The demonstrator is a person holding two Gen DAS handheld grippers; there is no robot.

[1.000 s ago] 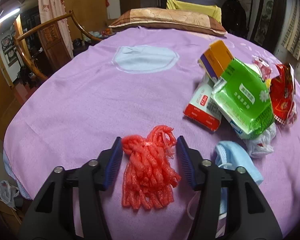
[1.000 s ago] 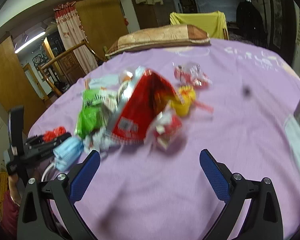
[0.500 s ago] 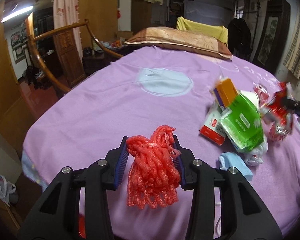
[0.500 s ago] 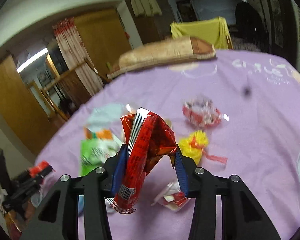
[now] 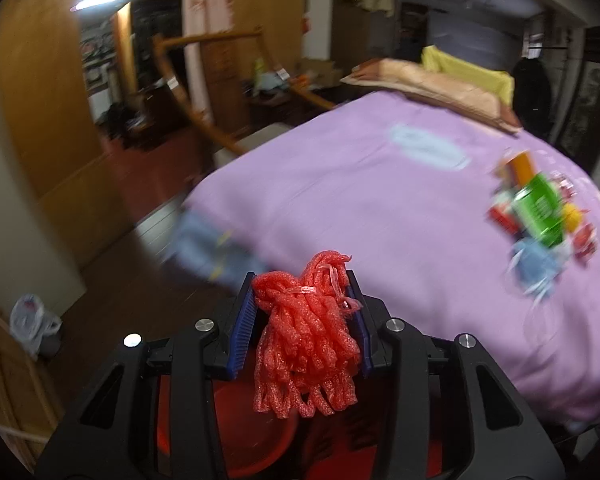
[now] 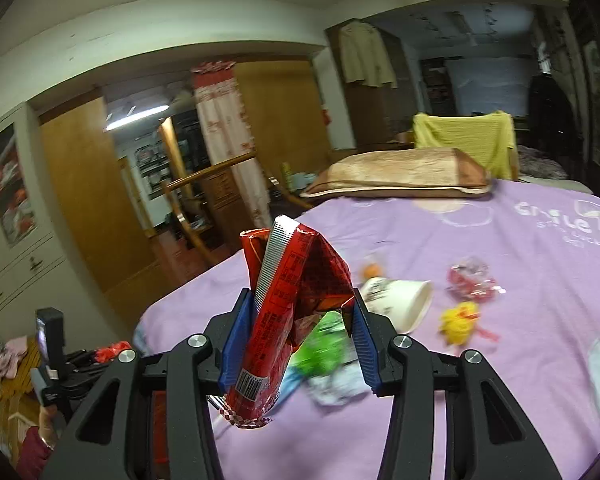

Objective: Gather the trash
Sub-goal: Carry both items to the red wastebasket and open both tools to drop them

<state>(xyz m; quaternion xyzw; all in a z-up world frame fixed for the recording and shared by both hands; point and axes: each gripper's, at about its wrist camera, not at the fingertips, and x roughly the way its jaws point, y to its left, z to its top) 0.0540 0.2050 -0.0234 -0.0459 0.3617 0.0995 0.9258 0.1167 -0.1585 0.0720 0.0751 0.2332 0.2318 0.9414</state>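
Now your left gripper (image 5: 302, 312) is squeezed tight on the red foam net (image 5: 306, 340), and the net's loose ends hang down below the blue pads. Under it, at six o'clock, you can see a red bin (image 5: 256, 436), partly hidden by the gripper. The purple bed cover (image 5: 360, 200) lies up at one o'clock. At three o'clock on it sits the rest of the trash, all blurry: a green packet (image 5: 540, 210), a blue face mask (image 5: 534, 264) just below it, and an orange box (image 5: 520, 164) just above it.

Your right gripper (image 6: 300, 340) has just been closing, and its blue pads are clamped on the red snack bag (image 6: 288, 320). The bag stands up between them and its bottom end pokes out below. Just behind it, at three o'clock, a white paper cup (image 6: 400, 304) lies on its side on the cover. Farther right are a yellow scrap (image 6: 460, 320) and a clear and red wrapper (image 6: 472, 280) above it. A long pillow (image 6: 400, 176) rests at the far edge, at one o'clock
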